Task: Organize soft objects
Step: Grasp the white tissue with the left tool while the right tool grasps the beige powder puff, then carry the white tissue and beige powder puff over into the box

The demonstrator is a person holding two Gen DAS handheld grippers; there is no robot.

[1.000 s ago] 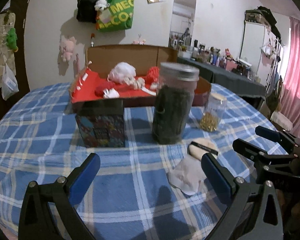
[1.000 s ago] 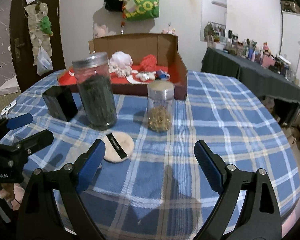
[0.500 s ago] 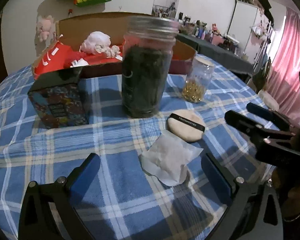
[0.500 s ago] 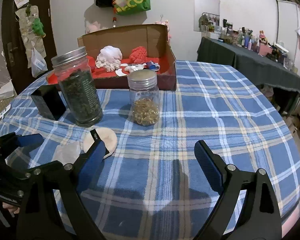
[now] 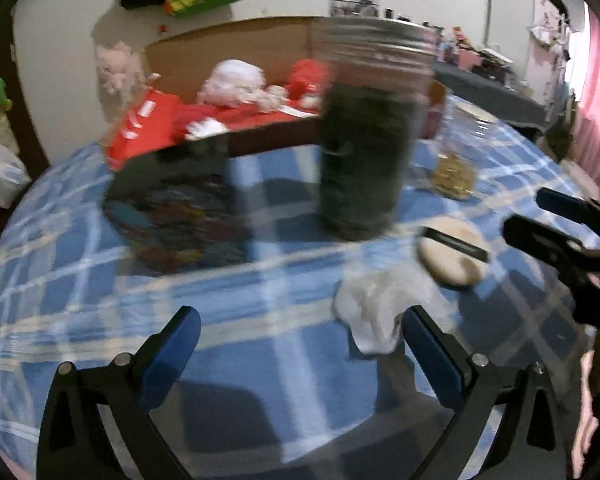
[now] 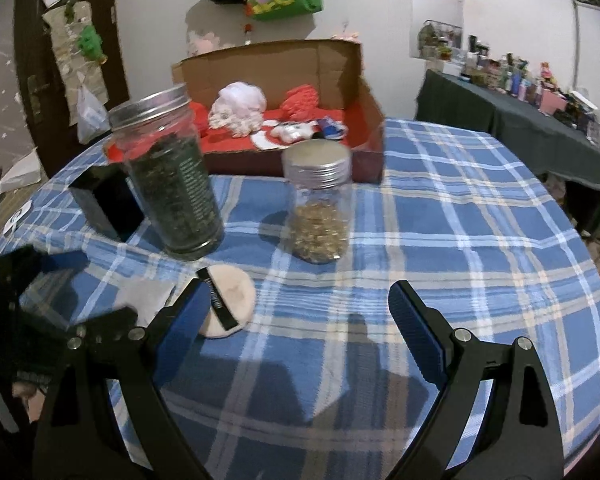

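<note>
On my left wrist view, my left gripper (image 5: 298, 330) gapes wide and empty at bottom centre, the white cloth (image 5: 380, 306) by its right finger. The powder puff (image 6: 229, 300) lies lower left, beside my open, empty right gripper (image 6: 300, 306).

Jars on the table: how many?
2, both lidded. Tall jar of dark contents stands left, beside the black box; smaller jar of golden contents stands right of it. None visibly hidden.

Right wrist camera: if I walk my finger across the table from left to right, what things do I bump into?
Black box → dark jar → puff → gold jar.
</note>
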